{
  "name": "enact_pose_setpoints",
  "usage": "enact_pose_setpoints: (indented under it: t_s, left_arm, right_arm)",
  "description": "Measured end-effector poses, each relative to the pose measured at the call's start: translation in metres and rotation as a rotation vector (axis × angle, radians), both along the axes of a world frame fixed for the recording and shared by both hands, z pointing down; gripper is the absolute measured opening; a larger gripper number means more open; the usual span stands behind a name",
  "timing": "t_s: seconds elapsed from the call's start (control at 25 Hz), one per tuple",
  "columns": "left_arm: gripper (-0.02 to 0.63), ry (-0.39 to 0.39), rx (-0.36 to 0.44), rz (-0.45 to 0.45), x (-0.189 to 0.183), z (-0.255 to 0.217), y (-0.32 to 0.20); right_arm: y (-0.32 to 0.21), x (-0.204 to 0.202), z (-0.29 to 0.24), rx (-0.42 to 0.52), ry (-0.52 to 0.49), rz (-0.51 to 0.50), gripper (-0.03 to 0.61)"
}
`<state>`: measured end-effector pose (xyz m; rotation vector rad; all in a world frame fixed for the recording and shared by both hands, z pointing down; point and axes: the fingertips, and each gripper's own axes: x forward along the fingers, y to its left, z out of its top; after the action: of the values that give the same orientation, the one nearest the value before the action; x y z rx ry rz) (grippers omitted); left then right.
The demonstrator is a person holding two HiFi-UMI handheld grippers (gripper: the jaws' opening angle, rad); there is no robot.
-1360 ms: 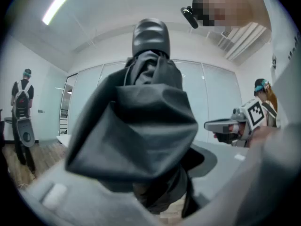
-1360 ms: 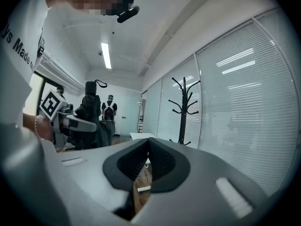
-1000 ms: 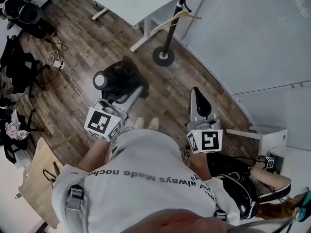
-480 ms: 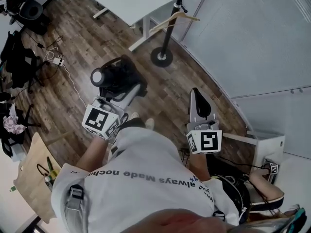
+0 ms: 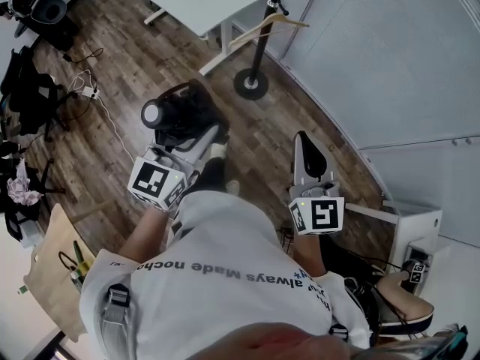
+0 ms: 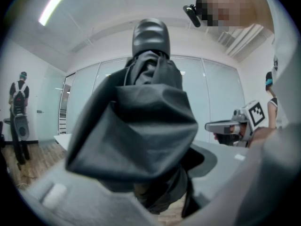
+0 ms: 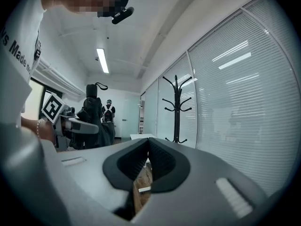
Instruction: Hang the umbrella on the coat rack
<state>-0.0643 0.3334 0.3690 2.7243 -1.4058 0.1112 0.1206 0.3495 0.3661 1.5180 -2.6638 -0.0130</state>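
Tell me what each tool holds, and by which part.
Left tool: the folded black umbrella, clamped around its bunched fabric. Right tool: shut, holding nothing.

Right gripper (image 7: 149, 144) fills near foreground, jaws closed, dark pads meeting at tips, nothing between. Wood floor (image 7: 141, 182) visible through gap below pads. Far right: black rack (image 7: 176, 108) upright beside blinds (image 7: 235, 102), hooks bare. White table (image 7: 141, 136) left of rack. Far left: left gripper (image 7: 89, 127) gripping black umbrella (image 7: 91, 108), upright. Person (image 7: 108, 109) with backpack beyond. Ceiling light (image 7: 102, 60) on.
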Motion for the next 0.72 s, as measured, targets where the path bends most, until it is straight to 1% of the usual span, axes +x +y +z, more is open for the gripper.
enact_pose_setpoints:
  t_s: [0.16, 0.32, 0.72]
  left_arm:
    - [0.285, 0.003, -0.001, 0.006, -0.009, 0.003, -0.024]
    - [0.285, 0.007, 0.001, 0.012, -0.021, 0.003, -0.059]
    - [0.285, 0.018, 0.010, 0.045, -0.062, -0.004, -0.172]
  right_arm:
    - [-0.022, -0.010, 0.002, -0.004, 0.003, 0.001, 0.002]
    - [-0.056, -0.024, 0.001, -0.003, 0.014, -0.004, 0.002]
    - [-0.168, -0.071, -0.004, -0.006, 0.039, 0.003, 0.002]
